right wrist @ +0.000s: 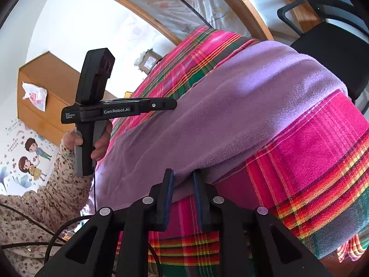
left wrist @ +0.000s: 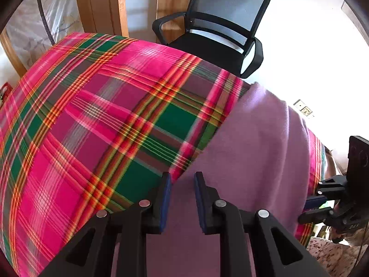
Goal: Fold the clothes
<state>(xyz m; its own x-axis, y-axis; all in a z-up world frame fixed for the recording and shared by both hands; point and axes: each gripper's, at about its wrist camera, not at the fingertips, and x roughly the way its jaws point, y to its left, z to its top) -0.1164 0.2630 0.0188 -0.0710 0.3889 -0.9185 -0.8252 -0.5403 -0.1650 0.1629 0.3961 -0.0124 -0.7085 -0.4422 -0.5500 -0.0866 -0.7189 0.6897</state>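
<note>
A lilac fleece garment (left wrist: pixel 258 152) lies across a table covered in pink, green and orange plaid cloth (left wrist: pixel 96 115). My left gripper (left wrist: pixel 182 196) sits at the garment's left edge, and lilac fabric fills the narrow gap between its blue pads (left wrist: pixel 166 198). In the right wrist view, my right gripper (right wrist: pixel 182 191) holds the garment's (right wrist: pixel 230 115) near hem pinched between its pads (right wrist: pixel 170 191). The left gripper (right wrist: pixel 161 104) also shows side-on there, held by a hand (right wrist: pixel 101 145). The right gripper (left wrist: pixel 311 209) appears at the far right edge of the left wrist view.
A black mesh office chair (left wrist: pixel 221 23) stands beyond the table's far edge, with a wooden door (left wrist: pixel 101 4) behind it. A cardboard box (right wrist: pixel 46 87) sits at the left. A floral sleeve (right wrist: pixel 50 198) and black cables (right wrist: pixel 57 233) lie near the right gripper.
</note>
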